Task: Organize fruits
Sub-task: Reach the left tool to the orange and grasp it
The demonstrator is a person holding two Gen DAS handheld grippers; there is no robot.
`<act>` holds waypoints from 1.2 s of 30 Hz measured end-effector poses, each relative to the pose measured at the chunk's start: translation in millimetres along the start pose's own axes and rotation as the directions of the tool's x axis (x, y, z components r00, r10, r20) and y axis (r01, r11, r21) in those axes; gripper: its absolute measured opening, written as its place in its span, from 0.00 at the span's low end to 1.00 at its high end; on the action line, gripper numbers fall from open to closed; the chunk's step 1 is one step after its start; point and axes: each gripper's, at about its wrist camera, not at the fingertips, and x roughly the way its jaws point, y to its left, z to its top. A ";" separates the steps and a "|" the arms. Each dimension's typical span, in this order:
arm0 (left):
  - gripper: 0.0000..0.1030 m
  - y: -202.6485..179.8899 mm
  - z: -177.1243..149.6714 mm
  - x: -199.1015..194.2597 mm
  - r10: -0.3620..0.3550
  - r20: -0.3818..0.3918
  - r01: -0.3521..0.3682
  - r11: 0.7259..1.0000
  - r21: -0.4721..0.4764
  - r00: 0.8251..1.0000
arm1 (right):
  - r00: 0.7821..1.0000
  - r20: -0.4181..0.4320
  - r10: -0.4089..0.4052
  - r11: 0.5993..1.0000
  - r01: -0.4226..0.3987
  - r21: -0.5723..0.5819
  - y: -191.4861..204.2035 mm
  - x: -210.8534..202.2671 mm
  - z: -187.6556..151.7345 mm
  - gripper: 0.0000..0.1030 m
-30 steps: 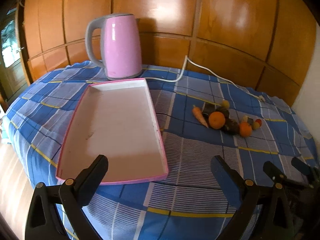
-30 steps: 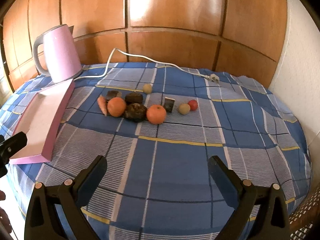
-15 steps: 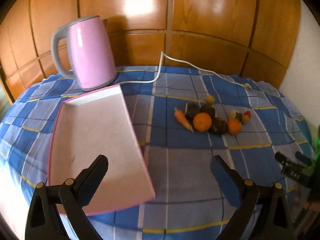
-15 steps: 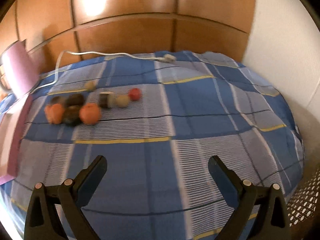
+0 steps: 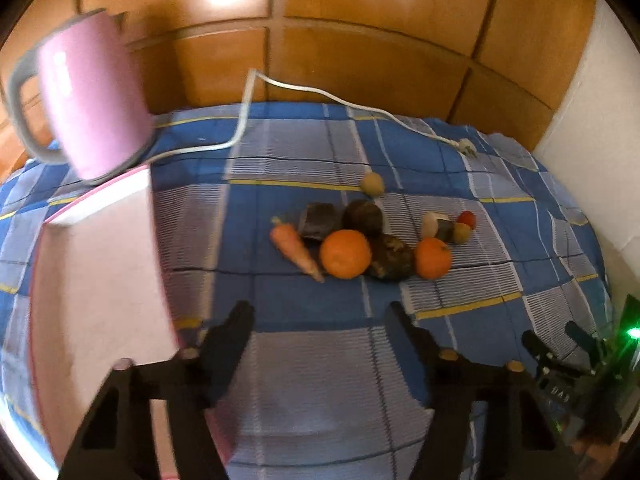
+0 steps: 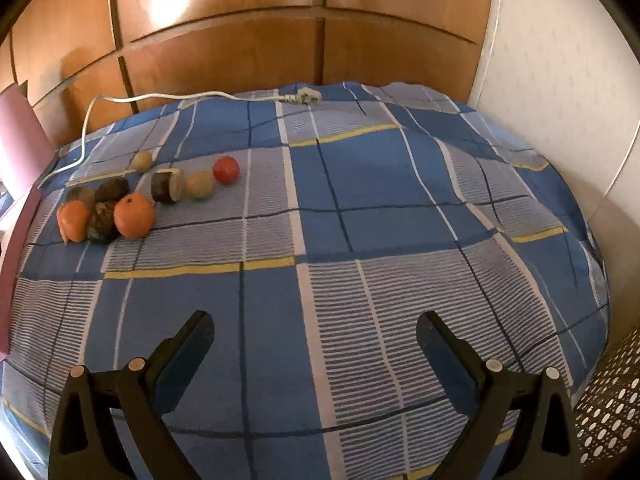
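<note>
Left gripper [image 5: 320, 312], low centre of the left wrist view: jaws have just been closing, now part-way in, nothing between them, only the blue checked cloth [image 5: 328, 380] under them. Released, no grasp. Right gripper [image 6: 314, 326], bottom of the right wrist view: jaws spread wide, empty, bare cloth between and ahead of them.

Fruit pile sits mid-frame in the left view, just above and slightly right of the left jaws. Nearest piece is the big orange [image 5: 345, 254], almost straight up from the gap. Carrot [image 5: 296, 249] lies just left of it, touching or nearly so, long axis diagonal, thick end upper left, tip lower right toward the jaws. Second orange [image 5: 433, 258] further right, dark lumps between the two. Small red fruit [image 5: 466, 219] and pale round ones behind, upper right of the pile.

In the right view the same pile is far off at mid left, well apart from the right jaws.

Pink tray [image 5: 96, 300] fills the left side of the left view, empty, next to the left jaw. Pink kettle [image 5: 90, 104] upper left, cord trailing right.

Judgement: left hand is nearer; likely first pick is the big orange or the carrot, then across to the tray. Carrot would need the jaws across its diagonal.
</note>
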 end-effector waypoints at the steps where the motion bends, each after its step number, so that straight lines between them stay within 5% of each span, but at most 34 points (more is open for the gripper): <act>1: 0.53 -5.2 4.8 8.1 -0.012 -0.016 0.013 1.000 0.008 1.000 | 1.000 -0.006 0.002 1.000 -0.002 0.003 -0.9 2.3 -0.2 1.00; 13: 0.45 -17.5 35.3 68.4 0.035 -0.064 -0.034 0.999 0.022 0.997 | 1.000 -0.013 0.020 0.999 -0.020 -0.031 3.4 20.5 -5.4 1.00; 21: 0.38 -17.4 26.4 79.2 -0.015 -0.027 0.016 0.999 0.035 1.000 | 0.997 0.044 0.057 0.998 -0.057 -0.014 -2.2 26.9 -7.3 1.00; 31: 0.37 4.9 12.0 12.7 -0.098 0.106 0.103 0.994 -0.045 0.990 | 0.995 0.087 0.056 0.998 -0.055 -0.013 -1.6 28.9 -9.7 1.00; 36: 0.37 46.4 2.2 -25.8 -0.014 0.161 0.029 0.995 -0.092 0.987 | 0.995 0.084 0.053 0.999 -0.051 -0.015 -0.3 29.0 -9.7 1.00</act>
